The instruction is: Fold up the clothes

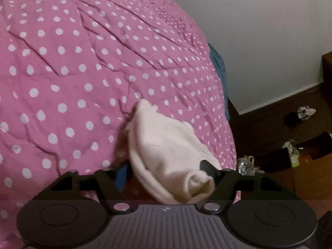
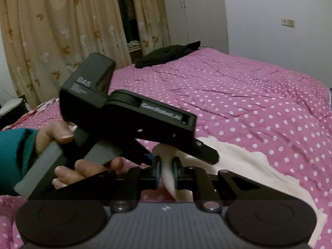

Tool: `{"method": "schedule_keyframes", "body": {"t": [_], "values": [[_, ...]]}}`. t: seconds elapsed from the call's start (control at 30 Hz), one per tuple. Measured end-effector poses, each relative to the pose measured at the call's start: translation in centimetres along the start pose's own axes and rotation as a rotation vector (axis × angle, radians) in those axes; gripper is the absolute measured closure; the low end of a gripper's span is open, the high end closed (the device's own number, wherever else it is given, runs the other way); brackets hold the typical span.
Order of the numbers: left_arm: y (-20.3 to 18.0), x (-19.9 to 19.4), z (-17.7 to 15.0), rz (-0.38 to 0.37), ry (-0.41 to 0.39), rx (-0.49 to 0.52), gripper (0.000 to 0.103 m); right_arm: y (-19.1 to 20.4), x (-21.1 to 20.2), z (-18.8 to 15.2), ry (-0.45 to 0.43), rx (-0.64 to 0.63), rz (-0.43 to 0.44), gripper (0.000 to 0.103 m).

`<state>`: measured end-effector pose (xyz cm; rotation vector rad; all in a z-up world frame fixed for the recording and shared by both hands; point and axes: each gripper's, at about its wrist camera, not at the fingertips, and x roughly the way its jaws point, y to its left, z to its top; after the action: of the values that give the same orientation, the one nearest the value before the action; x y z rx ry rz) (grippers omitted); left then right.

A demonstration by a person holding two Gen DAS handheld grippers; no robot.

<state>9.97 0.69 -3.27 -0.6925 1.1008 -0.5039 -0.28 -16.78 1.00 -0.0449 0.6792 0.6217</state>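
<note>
Right wrist view: right tool (image 2: 166,174) pinched on fleecy cream garment (image 2: 244,166), left tool (image 1: 166,172) wide around its bunched fold.

White lettering reading "DAS" is showing on the angled top block of the left gripper (image 2: 166,161), as seen from the right wrist camera; the smaller lines printed beneath it are blurring past reading. Along the recessed strip on the same gripper's body, a longer white word is appearing to read "GenRobot.AI", though motion blur is leaving the letters uncertain. A small pale emblem is sitting on each wrist housing, too small to read. No other writing is showing legibly in either view.
</note>
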Motion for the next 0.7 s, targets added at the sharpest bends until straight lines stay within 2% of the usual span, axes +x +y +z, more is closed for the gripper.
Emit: {"method": "schedule_keyframes", "body": {"t": [0.13, 0.27, 0.4, 0.57, 0.7], "values": [[-0.1, -0.1, -0.2, -0.028, 0.013, 0.007, 0.046, 0.8, -0.7, -0.3, -0.004, -0.009, 0.034, 0.092], [0.1, -0.3, -0.6, -0.033, 0.005, 0.015, 0.061, 1.3, -0.8, -0.6, 0.004, -0.023, 0.05, 0.092], [0.6, 0.2, -0.6, -0.006, 0.006, -0.002, 0.071, 1.6, -0.8, -0.8, 0.01, -0.034, 0.056, 0.092], [0.5, 0.5, -0.8, 0.017, 0.006, 0.023, 0.077, 1.2, -1.6, -0.6, 0.003, -0.028, 0.042, 0.087], [0.9, 0.6, -0.9, 0.029, 0.009, 0.024, 0.077, -0.6, -3.3, -0.6, -0.003, 0.018, -0.028, 0.086]]}}
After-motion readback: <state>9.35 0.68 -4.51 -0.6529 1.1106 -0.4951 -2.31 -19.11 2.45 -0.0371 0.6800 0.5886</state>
